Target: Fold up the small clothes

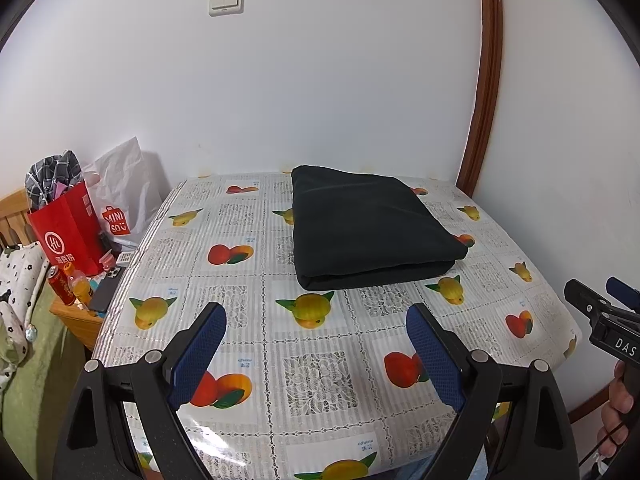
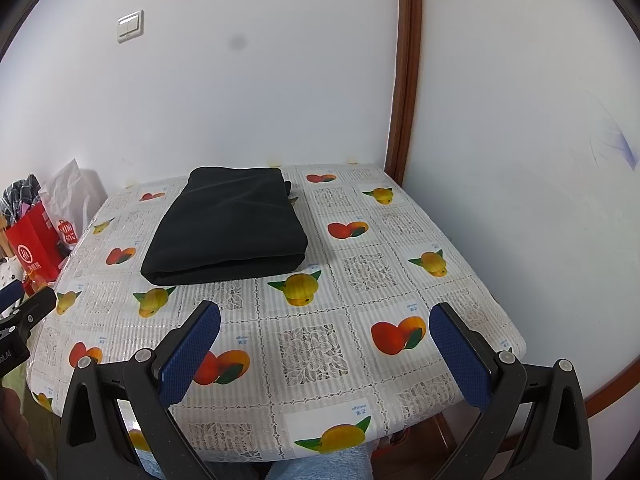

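A black garment (image 1: 368,228) lies folded into a flat rectangle on the far half of the table (image 1: 312,372); it also shows in the right wrist view (image 2: 232,228). My left gripper (image 1: 316,320) is open and empty, held over the near part of the table, short of the garment. My right gripper (image 2: 324,320) is open and empty too, at the near right of the table (image 2: 320,356), apart from the garment. The right gripper also shows at the right edge of the left wrist view (image 1: 600,300).
The table has a fruit-print cloth and stands against a white wall. A red paper bag (image 1: 68,232) and a white bag (image 1: 120,192) stand left of the table, with bottles (image 1: 76,284) and a phone (image 1: 106,288) on a low stand. A wooden door frame (image 1: 480,120) rises at the far right.
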{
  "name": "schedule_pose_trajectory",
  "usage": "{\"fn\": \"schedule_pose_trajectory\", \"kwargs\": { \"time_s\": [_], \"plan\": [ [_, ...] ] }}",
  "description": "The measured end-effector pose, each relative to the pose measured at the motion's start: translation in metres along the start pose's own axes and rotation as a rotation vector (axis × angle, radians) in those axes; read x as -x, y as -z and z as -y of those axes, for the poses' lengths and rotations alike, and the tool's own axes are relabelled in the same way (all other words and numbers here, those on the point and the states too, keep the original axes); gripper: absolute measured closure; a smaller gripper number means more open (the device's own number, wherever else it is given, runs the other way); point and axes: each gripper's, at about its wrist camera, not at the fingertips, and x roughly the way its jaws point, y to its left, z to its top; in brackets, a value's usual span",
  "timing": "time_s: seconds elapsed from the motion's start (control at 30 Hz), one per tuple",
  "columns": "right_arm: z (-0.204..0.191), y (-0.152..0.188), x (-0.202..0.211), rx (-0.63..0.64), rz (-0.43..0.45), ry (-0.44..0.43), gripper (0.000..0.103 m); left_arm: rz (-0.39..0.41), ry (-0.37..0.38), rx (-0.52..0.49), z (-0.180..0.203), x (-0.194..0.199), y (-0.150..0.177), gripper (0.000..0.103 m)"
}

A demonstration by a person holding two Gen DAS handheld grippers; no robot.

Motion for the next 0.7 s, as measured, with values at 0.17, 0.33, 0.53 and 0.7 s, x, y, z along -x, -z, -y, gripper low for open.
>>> {"fn": "schedule_pose_trajectory", "kwargs": {
  "time_s": [0.17,0.33,0.53,0.7],
  "plan": [
    [-0.001,0.001,0.001,-0.002,0.001,0.000,0.000,0.000,0.000,0.002,0.000,0.000,0.000,0.012],
    [0.000,-0.001,0.001,-0.001,-0.001,-0.001,0.000,-0.005,-0.005,-0.003,-0.002,-0.001,-0.002,0.012],
    [-0.002,-0.007,-0.002,0.000,-0.007,-0.005,0.000,-0.010,-0.007,0.000,-0.004,-0.004,-0.007,0.012],
    [-0.006,-0.013,-0.008,0.004,-0.015,-0.010,0.000,-0.022,-0.007,0.005,-0.006,-0.011,-0.012,0.012]
  ]
}}
